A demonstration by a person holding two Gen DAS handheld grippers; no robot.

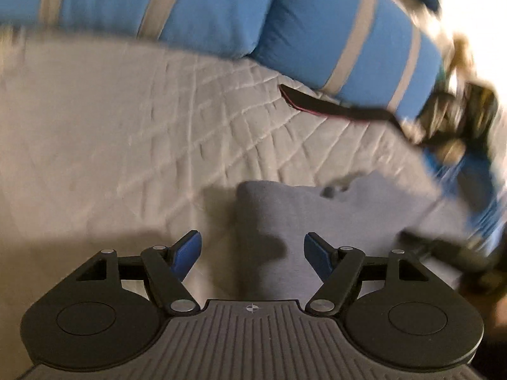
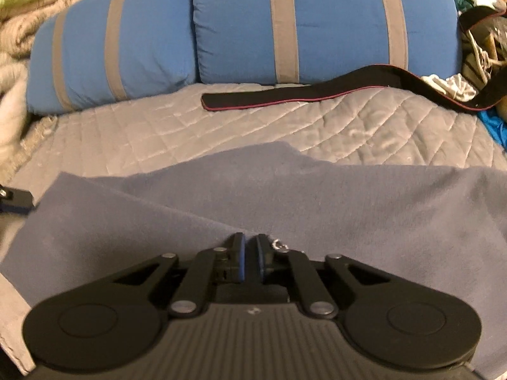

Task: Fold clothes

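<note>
- The grey-blue garment (image 2: 285,196) lies spread on the quilted bed (image 2: 158,126), its long axis running side to side before the striped pillows (image 2: 240,31).
- The right gripper (image 2: 249,253) sits right over the cloth; its jaws are nearly closed, though whether fabric is pinched I cannot tell.
- The left gripper (image 1: 252,253) hovers with jaws wide open at the garment's left end, empty.
- The right hand looks nearer.

Both views are dimly and warmly lit. Heavy motion blur is seen in the left wrist view, worst at its right edge, where shapes are smeared (nothing there can be identified). A dark shadow is cast on the grey cloth (image 1: 317,221). Fisheye bending curves the blue pillows (image 2: 221,31).
</note>
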